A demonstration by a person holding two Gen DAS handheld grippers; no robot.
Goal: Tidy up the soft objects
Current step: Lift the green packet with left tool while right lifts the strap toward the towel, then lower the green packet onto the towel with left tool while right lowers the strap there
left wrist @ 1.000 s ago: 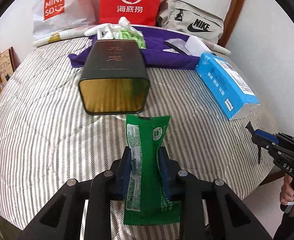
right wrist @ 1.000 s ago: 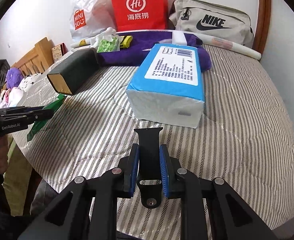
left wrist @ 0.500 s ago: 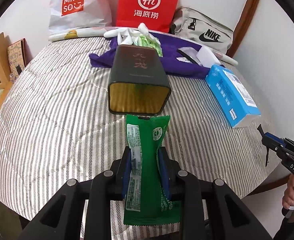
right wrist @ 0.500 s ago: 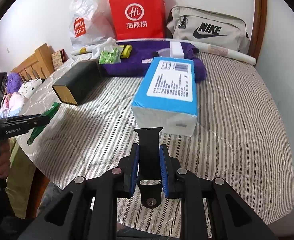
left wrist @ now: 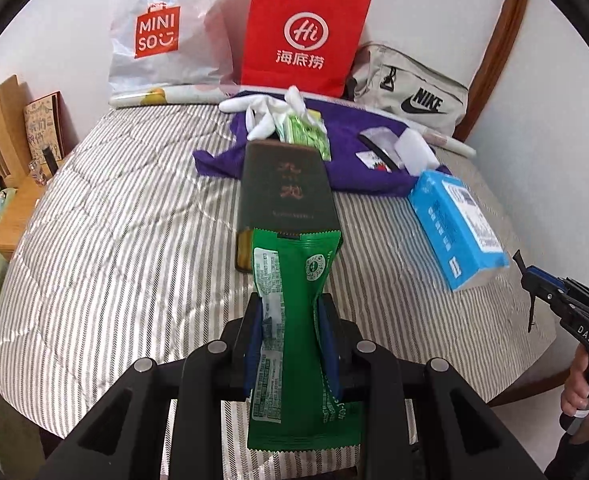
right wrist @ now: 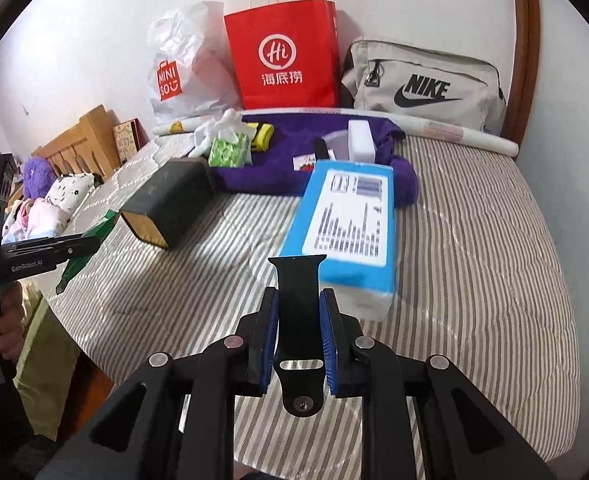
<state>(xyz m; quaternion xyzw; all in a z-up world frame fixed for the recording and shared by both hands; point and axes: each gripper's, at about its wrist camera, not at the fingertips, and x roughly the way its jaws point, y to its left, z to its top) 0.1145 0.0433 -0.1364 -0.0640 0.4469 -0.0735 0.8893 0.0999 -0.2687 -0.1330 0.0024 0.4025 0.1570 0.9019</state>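
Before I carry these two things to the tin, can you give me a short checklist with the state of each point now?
1. Left gripper holds the green packet firmly between both pads: ok.
2. Right gripper holds the black watch strap firmly: ok.
3. Open mouth of the dark tin faces the grippers, lying on its side: ok.
4. Inside of the tin has room: cannot tell, since the packet covers the mouth in the left view.
5. Blue tissue pack lies apart from the tin, not across the way to it: ok.
6. The two grippers are apart from each other: ok.
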